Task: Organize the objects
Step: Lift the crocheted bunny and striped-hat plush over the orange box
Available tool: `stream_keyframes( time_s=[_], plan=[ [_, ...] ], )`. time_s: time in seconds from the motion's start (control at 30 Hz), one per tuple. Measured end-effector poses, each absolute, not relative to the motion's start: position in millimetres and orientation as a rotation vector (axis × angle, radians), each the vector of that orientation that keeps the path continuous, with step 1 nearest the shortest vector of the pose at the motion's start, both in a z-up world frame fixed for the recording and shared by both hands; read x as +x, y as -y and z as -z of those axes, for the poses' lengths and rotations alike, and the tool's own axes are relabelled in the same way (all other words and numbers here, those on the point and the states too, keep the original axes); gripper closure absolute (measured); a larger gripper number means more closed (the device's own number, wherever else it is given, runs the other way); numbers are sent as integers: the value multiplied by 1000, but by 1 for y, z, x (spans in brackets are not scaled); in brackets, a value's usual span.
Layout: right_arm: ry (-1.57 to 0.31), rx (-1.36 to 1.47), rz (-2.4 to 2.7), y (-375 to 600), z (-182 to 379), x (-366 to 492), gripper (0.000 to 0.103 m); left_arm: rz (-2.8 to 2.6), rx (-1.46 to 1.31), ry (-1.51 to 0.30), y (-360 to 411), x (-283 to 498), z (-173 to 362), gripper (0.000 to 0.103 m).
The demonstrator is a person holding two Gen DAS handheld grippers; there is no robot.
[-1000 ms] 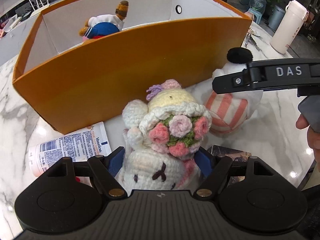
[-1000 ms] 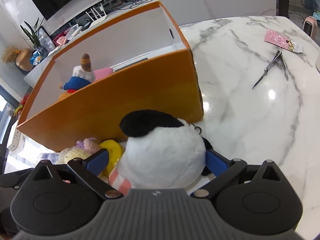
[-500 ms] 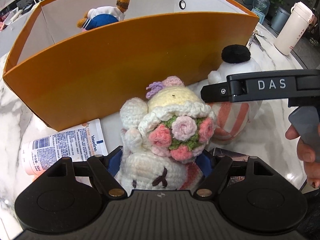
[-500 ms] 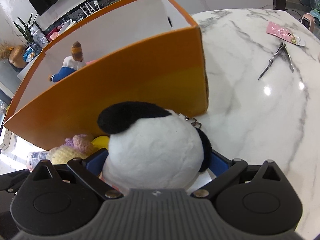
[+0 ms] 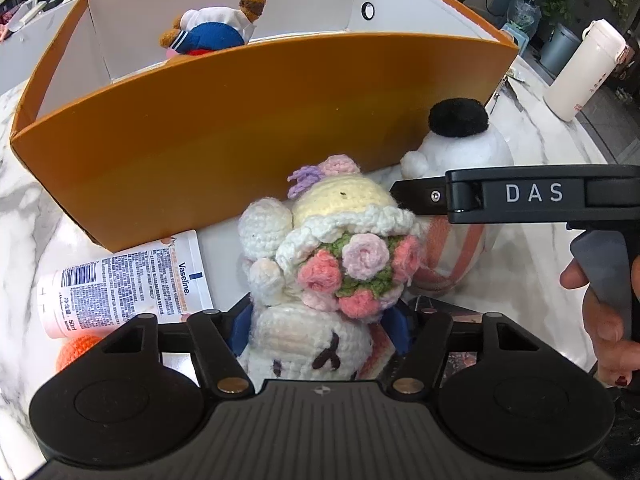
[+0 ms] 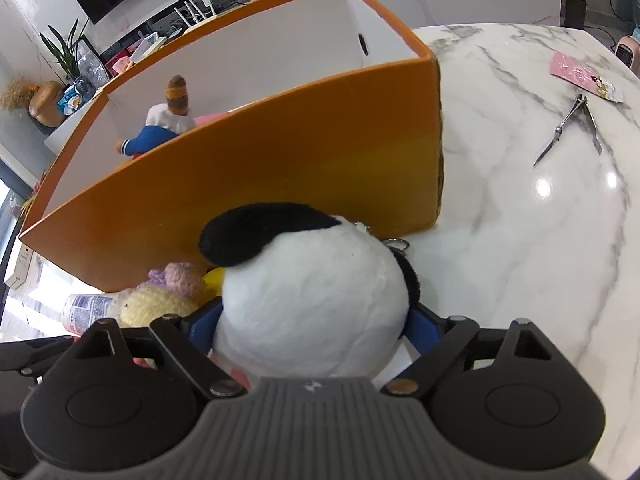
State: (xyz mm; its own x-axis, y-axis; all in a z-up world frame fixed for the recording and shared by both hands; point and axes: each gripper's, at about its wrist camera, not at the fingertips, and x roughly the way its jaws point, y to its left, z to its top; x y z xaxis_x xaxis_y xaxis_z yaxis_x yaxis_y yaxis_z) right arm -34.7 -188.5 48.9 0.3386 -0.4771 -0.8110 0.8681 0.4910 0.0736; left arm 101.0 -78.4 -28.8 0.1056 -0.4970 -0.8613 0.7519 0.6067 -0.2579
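Inside orange box: sailor plush.

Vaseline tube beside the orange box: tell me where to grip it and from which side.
Grip the Vaseline tube across its flat printed middle, coming from above. It lies flat on the marble table, its far end close against the orange box; the body looks soft, so squeeze lightly.

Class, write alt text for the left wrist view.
The left gripper, its jaws just closing, straddles a crocheted cream doll holding pink yarn roses, on a white marble table. Behind stands an open orange cardboard box; a white Vaseline tube lies beside.
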Motion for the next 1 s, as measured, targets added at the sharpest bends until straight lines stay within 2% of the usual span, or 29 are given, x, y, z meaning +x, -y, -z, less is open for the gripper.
stream_keyframes(
  time_s=[0.47, 1.0],
  plan=[
    [-789, 523, 934, 177, -72, -47, 13, 920, 244, -1092, 68, 101, 10, 37],
    [-784, 475, 896, 163, -90, -53, 13, 918, 233, -1045, 66, 92, -13, 38]
  ],
)
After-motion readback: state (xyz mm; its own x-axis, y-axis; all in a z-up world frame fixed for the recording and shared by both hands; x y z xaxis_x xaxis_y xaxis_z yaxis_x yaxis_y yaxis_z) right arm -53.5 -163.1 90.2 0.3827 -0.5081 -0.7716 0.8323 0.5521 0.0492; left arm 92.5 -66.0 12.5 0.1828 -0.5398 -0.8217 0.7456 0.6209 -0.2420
